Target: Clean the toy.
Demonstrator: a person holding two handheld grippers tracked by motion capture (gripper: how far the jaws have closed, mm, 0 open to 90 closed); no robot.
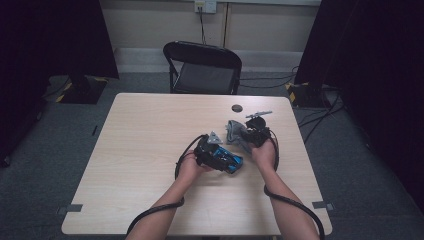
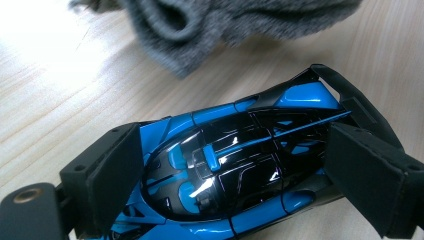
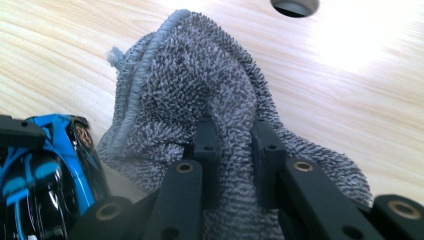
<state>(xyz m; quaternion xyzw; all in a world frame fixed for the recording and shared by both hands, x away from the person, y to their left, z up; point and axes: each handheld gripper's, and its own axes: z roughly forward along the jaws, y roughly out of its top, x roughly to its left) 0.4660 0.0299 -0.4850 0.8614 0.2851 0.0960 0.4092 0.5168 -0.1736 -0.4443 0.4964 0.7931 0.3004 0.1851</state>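
high view: on the wooden table [image 1: 150, 150], the left gripper [image 1: 212, 152] holds a blue and black toy car [image 1: 231, 162] right of centre, and the right gripper [image 1: 256, 131] sits just beyond it at a grey cloth [image 1: 235, 132]. a black chair [image 1: 202, 67] stands at the far side.

left gripper view: both jaws press the toy car's [image 2: 235, 170] sides, the cloth [image 2: 210, 25] lying just beyond.

right gripper view: the jaws stand narrow, pinching a fold of the cloth [image 3: 200, 90]; the car [image 3: 45, 170] is at the near left.
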